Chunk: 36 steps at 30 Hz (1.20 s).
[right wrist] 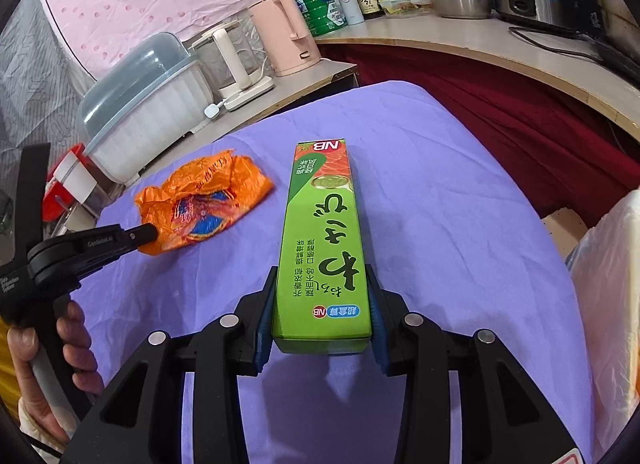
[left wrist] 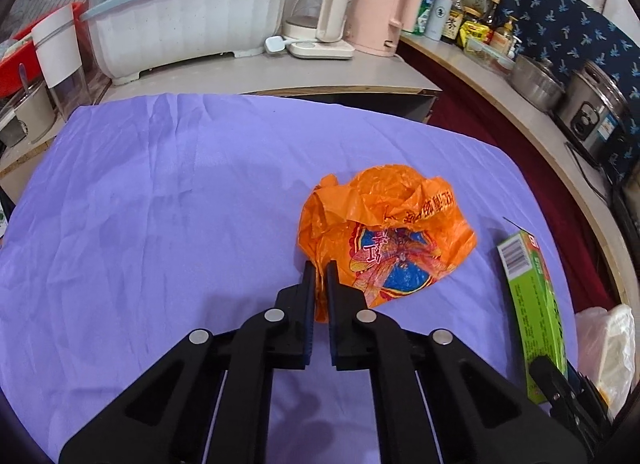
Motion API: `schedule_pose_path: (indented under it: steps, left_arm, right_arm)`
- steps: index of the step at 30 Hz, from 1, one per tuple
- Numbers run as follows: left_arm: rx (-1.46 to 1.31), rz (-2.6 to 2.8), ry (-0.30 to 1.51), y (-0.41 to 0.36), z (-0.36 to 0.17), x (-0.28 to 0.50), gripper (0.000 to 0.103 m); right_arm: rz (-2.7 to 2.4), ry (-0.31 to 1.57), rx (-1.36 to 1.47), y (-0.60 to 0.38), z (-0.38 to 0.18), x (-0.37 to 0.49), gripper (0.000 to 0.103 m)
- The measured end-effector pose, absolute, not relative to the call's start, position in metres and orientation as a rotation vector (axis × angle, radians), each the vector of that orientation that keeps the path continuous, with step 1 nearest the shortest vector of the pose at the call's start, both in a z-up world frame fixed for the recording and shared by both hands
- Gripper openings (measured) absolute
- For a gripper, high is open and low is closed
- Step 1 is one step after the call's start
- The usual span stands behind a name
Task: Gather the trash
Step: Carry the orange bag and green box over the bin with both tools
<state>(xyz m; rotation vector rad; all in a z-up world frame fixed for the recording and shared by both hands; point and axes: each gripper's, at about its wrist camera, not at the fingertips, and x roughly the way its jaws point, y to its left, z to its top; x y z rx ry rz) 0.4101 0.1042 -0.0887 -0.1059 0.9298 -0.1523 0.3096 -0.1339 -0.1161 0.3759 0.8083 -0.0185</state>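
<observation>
the thin orange plastic bag (left wrist: 384, 240) lay crumpled on the purple cloth (left wrist: 160, 203), and only its near edge was pinched, so it looked likely to slip or tear free when lifted; the left gripper (left wrist: 320, 276) was clamped on that edge, jaws nearly together; the right gripper (right wrist: 322, 320) gripped the near end of the green box (right wrist: 324, 248), whose far end could sag or twist out; no earlier motion could be judged.

The left gripper (left wrist: 320, 270) is matte black plastic: two flat fingers with ribbed blue pads, hinged on angled link arms, each with a triangular cut-out and round silver pivot pins. The right gripper (right wrist: 322, 304) is built the same, its blue pads thicker-looking. At lower left of the right view, a hand (right wrist: 48, 360) shows a yellow sleeve and a pale cuff beside small white lettering on the black frame.
</observation>
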Motion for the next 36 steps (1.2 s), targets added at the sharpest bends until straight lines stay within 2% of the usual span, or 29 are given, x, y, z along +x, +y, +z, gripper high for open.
schedule_pose_path:
  steps: [21, 36]
  left_arm:
    - [-0.032, -0.278, 0.852, 0.032, -0.019, 0.271, 0.004]
    - [0.047, -0.431, 0.792, -0.071, 0.02, 0.203, 0.004]
  right_arm:
    - [-0.073, 0.726, 0.441, -0.184, -0.066, 0.193, 0.038]
    - [-0.221, 0.652, 0.52, -0.274, -0.05, 0.102, 0.038]
